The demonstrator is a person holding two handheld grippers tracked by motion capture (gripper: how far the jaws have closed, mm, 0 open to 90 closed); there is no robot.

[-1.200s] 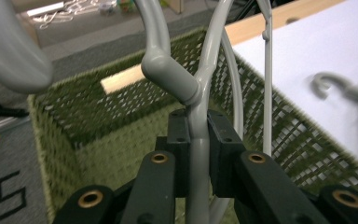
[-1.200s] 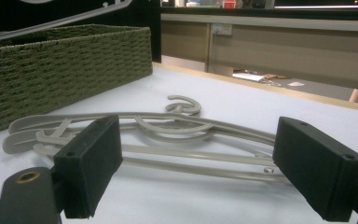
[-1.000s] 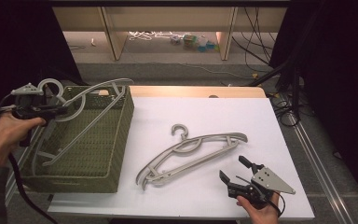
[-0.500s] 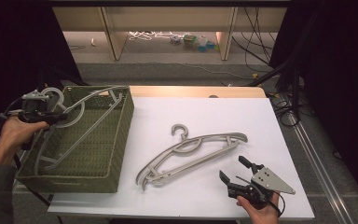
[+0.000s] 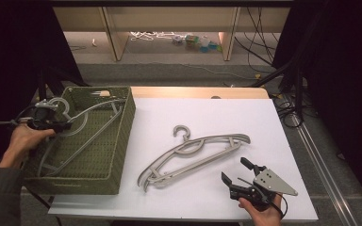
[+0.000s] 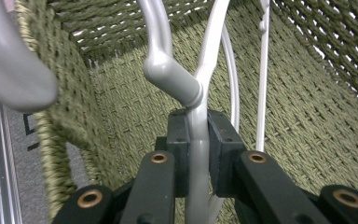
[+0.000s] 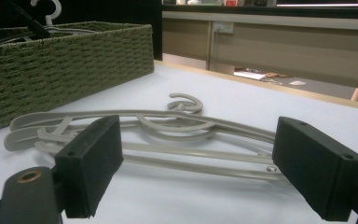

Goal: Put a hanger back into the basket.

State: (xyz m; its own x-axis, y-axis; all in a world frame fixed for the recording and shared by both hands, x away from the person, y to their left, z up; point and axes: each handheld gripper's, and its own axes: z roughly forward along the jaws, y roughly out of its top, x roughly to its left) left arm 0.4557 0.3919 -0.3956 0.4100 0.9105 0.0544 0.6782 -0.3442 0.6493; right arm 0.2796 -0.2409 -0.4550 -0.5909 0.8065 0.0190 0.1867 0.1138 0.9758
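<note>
A grey plastic hanger (image 5: 90,134) lies slanted inside the green woven basket (image 5: 122,141), its hook (image 5: 59,104) up at the basket's left rim. My left gripper (image 5: 66,126) is shut on its neck just below the hook; in the left gripper view the jaws clamp the grey stem (image 6: 198,154) over the basket's floor (image 6: 307,116). Two more grey hangers (image 5: 193,150) lie stacked on the white table (image 5: 245,117). My right gripper (image 5: 234,169) rests open near the front right, pointing at those hangers (image 7: 168,126) with nothing between its jaws (image 7: 200,158).
The basket (image 7: 65,56) takes up the table's left side. A wooden strip (image 5: 193,92) runs along the far edge of the table. Cables and dark stands (image 5: 287,70) sit off the right side, with shelving (image 5: 169,19) beyond.
My left hand has come down and a little right, lowering the held hanger deeper into the basket. The right gripper and the two hangers on the table have stayed put.
</note>
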